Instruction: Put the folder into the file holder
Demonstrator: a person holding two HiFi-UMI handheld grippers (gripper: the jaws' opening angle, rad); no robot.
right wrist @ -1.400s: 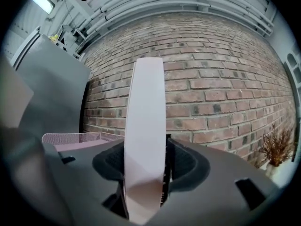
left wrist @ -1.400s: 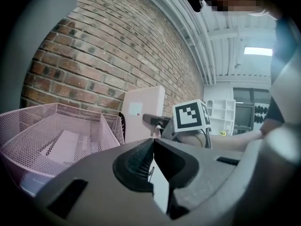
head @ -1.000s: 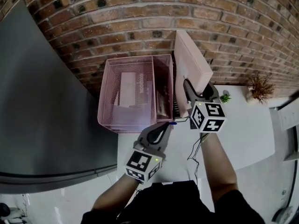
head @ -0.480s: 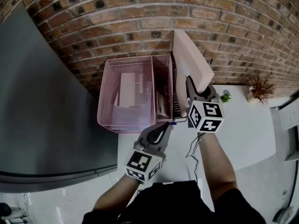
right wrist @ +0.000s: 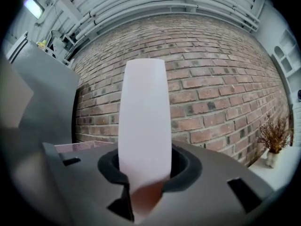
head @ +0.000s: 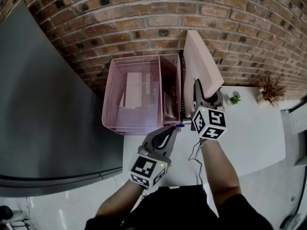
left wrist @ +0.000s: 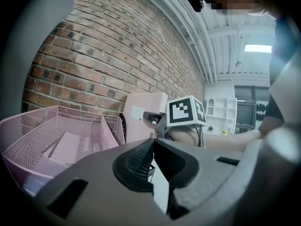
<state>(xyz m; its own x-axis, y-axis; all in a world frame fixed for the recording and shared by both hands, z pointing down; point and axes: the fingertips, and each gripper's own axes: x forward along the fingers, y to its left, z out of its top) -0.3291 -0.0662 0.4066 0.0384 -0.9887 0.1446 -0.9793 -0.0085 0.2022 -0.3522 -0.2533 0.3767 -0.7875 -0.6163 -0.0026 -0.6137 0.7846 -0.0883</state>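
A pink mesh file holder [head: 111, 110] sits at the far end of a white table [head: 249, 138], against a brick wall [head: 144, 23], with papers [head: 134, 91] inside. Just to its right a pale folder [head: 204, 66] stands upright on its edge. The right gripper [head: 198, 91] grips the folder's near lower edge, its jaws having just been closing on it. The left gripper [head: 171, 129] hangs near the holder's near right corner, jaws together. Two small plants [head: 271, 87] stand far right. A grey panel [head: 43, 119] fills the left.

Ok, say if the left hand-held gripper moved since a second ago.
No. The left hand-held gripper still sits shut at the near right corner of the pink file holder.
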